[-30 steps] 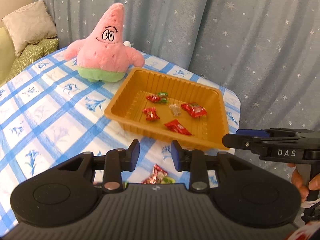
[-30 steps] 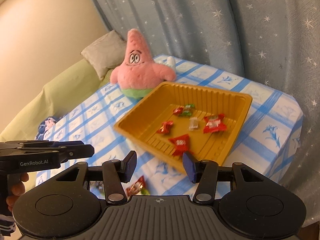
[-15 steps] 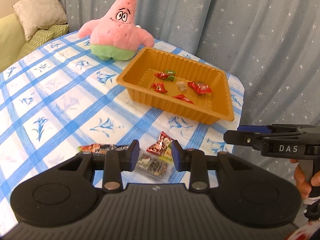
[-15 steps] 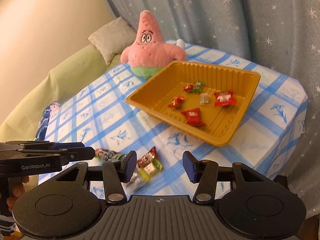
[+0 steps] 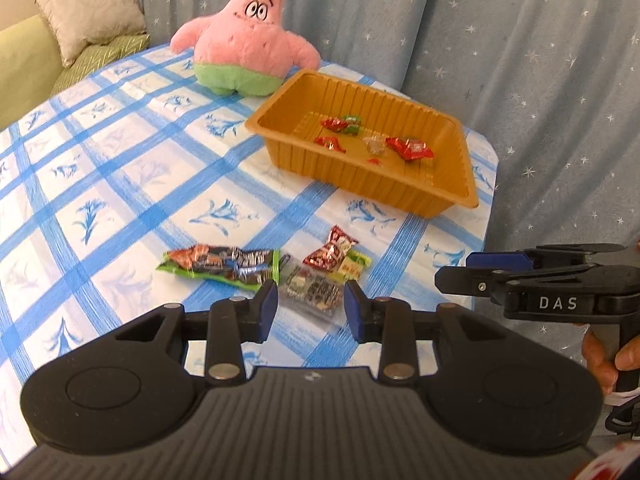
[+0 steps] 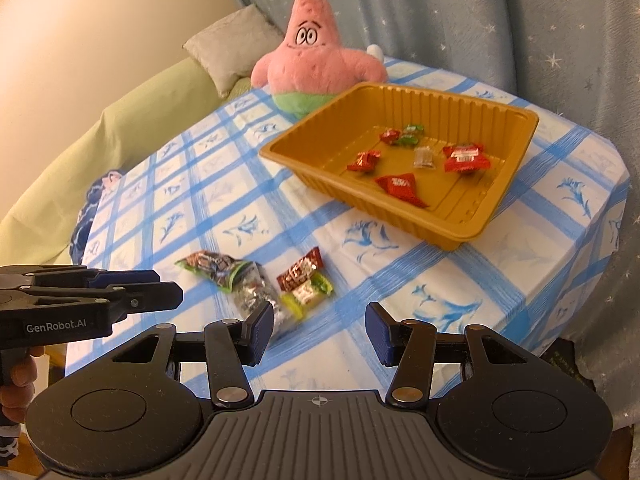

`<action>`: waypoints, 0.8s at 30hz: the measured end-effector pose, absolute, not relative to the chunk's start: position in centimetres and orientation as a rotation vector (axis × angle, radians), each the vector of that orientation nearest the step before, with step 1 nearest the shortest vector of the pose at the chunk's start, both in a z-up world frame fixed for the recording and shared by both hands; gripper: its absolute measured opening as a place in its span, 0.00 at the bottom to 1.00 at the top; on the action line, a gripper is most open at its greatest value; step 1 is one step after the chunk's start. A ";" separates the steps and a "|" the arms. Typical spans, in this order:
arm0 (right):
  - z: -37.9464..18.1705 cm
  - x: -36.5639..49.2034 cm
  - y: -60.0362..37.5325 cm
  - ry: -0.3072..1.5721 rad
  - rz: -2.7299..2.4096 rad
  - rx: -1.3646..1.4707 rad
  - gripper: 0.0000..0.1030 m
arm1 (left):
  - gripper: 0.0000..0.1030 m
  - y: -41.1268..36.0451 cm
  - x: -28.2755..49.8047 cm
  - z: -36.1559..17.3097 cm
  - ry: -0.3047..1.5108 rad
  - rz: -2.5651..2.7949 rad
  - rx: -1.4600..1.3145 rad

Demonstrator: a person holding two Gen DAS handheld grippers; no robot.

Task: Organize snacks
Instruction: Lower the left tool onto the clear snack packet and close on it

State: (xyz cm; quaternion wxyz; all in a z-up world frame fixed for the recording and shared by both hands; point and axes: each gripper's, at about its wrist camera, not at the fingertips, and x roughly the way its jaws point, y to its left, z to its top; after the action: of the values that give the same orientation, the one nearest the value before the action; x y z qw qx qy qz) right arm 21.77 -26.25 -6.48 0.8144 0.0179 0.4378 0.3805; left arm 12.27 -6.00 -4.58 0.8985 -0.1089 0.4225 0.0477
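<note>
An orange tray [image 5: 448,196] [image 6: 316,132] sits on the blue-checked table and holds several small wrapped snacks. Loose snacks lie in front of it: a green packet [image 5: 220,263] [image 6: 212,266], a clear packet [image 5: 314,290] [image 6: 256,298] and a red candy [image 5: 330,249] [image 6: 301,270] on a yellow-green one [image 6: 308,294]. My left gripper [image 5: 307,306] is open and empty, just before the clear packet. My right gripper [image 6: 320,328] is open and empty, near the table's front edge, right of the loose snacks.
A pink star plush toy [image 5: 244,40] [image 6: 316,60] stands behind the tray. A sofa with cushions [image 5: 92,12] is at the far left. A starred curtain [image 5: 520,40] hangs behind. The table edge drops off at the right [image 6: 616,200].
Both grippers have pulled back from the tray toward the table's front, bringing the loose snacks into view. Both stay open.
</note>
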 end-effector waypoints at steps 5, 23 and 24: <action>-7.4 21.8 -25.9 0.959 0.817 0.028 0.50 | 0.37 -6.1 12.3 -5.6 0.904 0.110 -0.238; -9.1 23.6 -25.2 1.003 0.810 0.019 0.50 | 0.59 -7.2 15.5 -9.1 0.964 0.130 -0.231; -9.2 23.7 -25.2 1.004 0.810 0.019 0.50 | 0.60 -7.2 15.8 -9.3 0.967 0.135 -0.232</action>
State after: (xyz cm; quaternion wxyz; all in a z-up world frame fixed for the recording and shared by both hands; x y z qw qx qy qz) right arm 23.72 -25.19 -9.16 0.7989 0.0090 0.4681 0.3775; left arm 15.77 -7.20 -9.25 0.8766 -0.1112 0.4637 0.0647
